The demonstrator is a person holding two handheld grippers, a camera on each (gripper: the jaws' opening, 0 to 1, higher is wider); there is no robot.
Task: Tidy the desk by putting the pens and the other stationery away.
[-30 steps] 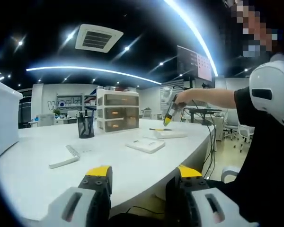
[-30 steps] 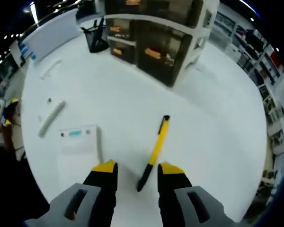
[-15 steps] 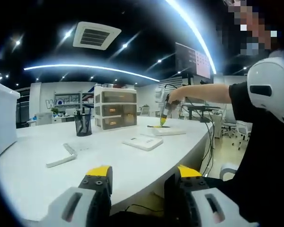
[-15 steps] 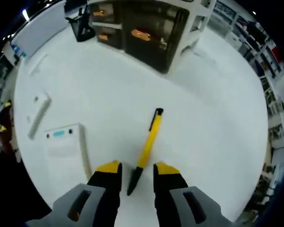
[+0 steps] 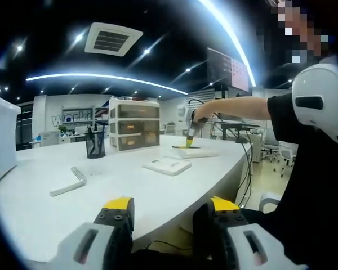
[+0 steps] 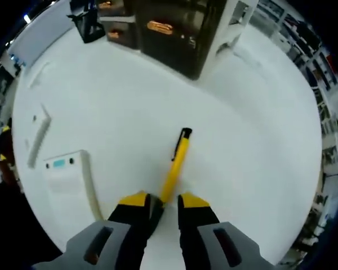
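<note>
A yellow pen (image 6: 177, 160) with a black clip lies on the white desk (image 6: 259, 140). My right gripper (image 6: 164, 199) is down at the pen's near end, with its jaws pressed in on either side of the tip. From the left gripper view, that right gripper (image 5: 190, 130) sits at the far side of the desk in a person's hand, over the yellow pen (image 5: 183, 147). My left gripper (image 5: 172, 205) hangs open off the desk's near edge, nothing between its fingers. A black mesh pen cup (image 5: 94, 148) holding pens stands beside a drawer unit (image 5: 134, 125).
A white notebook (image 6: 67, 171) lies just left of the pen, and a spiral pad (image 6: 39, 138) farther left. The drawer unit (image 6: 174, 34) and pen cup (image 6: 84, 22) stand at the desk's far side. A person's arm and body (image 5: 304, 169) fill the right.
My right gripper has come down toward the pen, and its jaws have narrowed around the pen's near end. The left gripper has barely shifted.
</note>
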